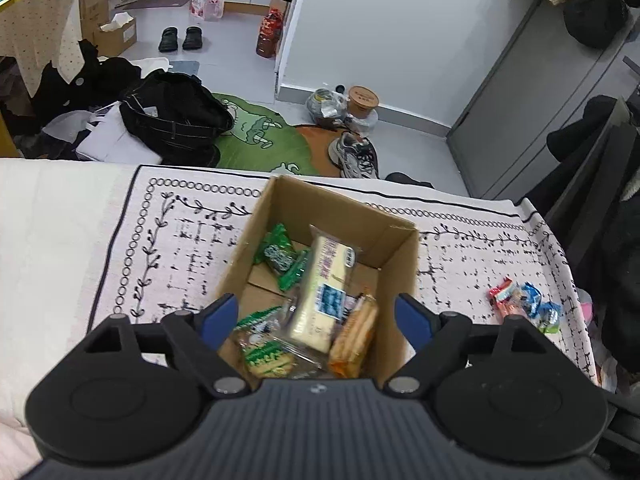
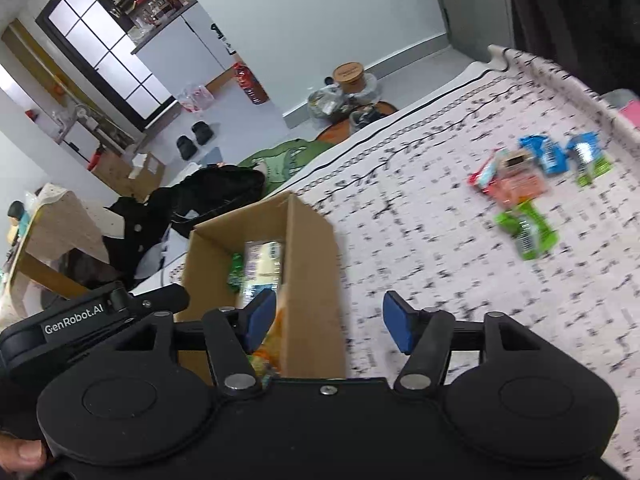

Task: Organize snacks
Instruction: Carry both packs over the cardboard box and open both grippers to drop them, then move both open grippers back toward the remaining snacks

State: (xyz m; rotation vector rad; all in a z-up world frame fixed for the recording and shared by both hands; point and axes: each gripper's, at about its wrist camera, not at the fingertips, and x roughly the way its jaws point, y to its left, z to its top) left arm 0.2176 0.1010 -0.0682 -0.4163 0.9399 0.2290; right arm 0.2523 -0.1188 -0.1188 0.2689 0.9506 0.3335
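An open cardboard box [image 1: 394, 258] stands on the patterned cloth [image 1: 180, 248] and holds several snacks: a long pale yellow pack [image 1: 324, 288], a green packet [image 1: 278, 254], cracker packs [image 1: 268, 350] and an orange-wrapped pack [image 1: 356, 336]. My left gripper [image 1: 318, 316] is open and empty, hovering over the box's near end. My right gripper [image 2: 330, 324] is open and empty above the box's right wall [image 2: 312, 280]. Loose snacks lie on the cloth to the right: red, blue and green packets [image 2: 528, 184], also in the left wrist view [image 1: 524, 304].
The cloth covers a table whose far edge [image 1: 280, 174] drops to a cluttered floor with a black bag [image 1: 172, 116], a green rug [image 1: 256, 136] and shoes [image 1: 356, 152]. A grey cabinet [image 1: 532, 92] and dark clothing [image 1: 600, 208] stand at the right.
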